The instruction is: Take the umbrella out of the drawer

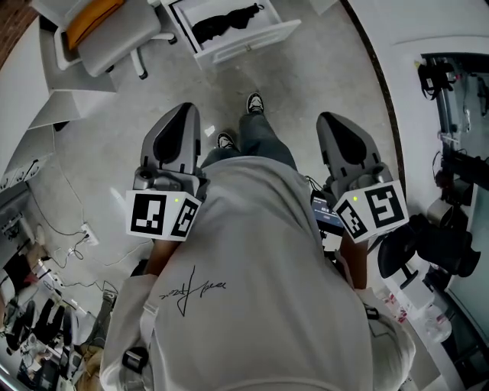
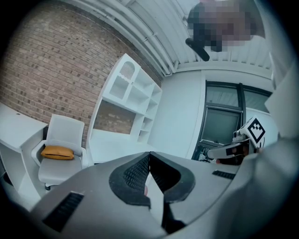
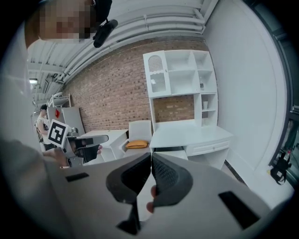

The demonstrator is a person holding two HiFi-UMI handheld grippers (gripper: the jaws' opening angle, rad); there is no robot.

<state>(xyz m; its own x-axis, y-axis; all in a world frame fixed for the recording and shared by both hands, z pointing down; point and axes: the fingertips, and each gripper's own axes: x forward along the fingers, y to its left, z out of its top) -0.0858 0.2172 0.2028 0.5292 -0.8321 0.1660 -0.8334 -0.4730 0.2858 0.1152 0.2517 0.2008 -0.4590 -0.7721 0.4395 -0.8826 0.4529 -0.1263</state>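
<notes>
well ahead of left gripper [image 1: 182,114] and right gripper [image 1: 334,121], in the open drawer [image 1: 252,42]: umbrella [image 1: 226,23]. both closed, holding nothing. approach step, probably. next: close the gap, open jaws over umbrella.

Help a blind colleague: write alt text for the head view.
Seen from above, a person holds the left tool and right tool, both shut, facing an open white drawer with a black umbrella inside. A white chair stands beside it.
</notes>
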